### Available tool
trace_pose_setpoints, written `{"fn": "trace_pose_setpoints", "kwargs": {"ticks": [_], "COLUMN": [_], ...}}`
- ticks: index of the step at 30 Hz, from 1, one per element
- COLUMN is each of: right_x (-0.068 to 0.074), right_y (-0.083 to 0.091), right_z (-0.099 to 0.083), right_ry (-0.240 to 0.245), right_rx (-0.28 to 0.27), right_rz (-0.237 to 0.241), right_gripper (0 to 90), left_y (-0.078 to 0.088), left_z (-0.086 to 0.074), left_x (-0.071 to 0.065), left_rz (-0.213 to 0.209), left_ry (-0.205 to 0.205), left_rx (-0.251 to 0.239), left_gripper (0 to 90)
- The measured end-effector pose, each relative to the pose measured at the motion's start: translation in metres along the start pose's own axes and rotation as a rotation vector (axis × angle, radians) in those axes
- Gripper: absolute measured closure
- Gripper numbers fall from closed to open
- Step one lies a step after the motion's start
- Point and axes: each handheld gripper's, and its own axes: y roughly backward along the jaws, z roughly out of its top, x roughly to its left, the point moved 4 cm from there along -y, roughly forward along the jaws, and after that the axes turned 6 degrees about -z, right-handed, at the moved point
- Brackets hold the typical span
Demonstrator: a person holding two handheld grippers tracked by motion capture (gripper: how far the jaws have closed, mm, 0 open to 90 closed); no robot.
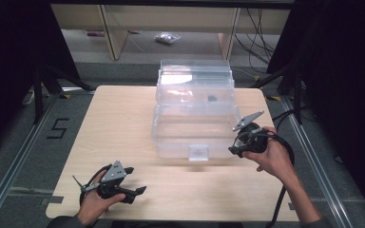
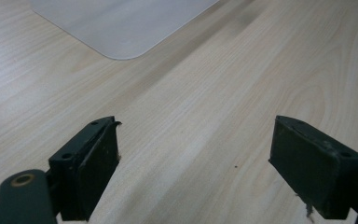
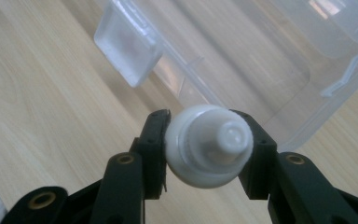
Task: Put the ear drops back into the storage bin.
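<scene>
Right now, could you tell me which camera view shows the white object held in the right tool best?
The right gripper view: the white round object sits close up, clamped between the tool's black jaws. In the high view the right tool hides it; the left gripper view faces bare table.

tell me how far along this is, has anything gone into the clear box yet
Done: the right gripper is shut on a white round-capped object, held by the clear box. In hand: carrying it at the box's front corner. Left: placing it, probably inside. A small dark item already sits in the box. The left gripper is open over the table.
</scene>
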Motion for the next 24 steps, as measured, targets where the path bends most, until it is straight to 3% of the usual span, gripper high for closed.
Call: {"fn": "trace_pose_setpoints", "kwargs": {"ticks": [10,16,24], "right_x": [-0.015,-0.024,-0.035], "right_y": [0.000,-0.008,-0.020], "right_z": [0.019,0.030,0.044], "right_ry": [-0.024,-0.028,-0.051], "right_rx": [0.011,0.011,0.027], "right_rz": [0.005,0.009,0.004], "right_gripper": [60.1,60.1,60.1], "left_y": [0.000,0.001,0.000], "left_z": [0.000,0.000,0.000], "left_x": [0.000,0.002,0.000], "left_rz": [0.000,0.005,-0.001], "left_ry": [0.003,-0.010,0.002], "left_rx": [-0.002,0.015,-0.002], "left_gripper": [14.8,14.8,14.8]}}
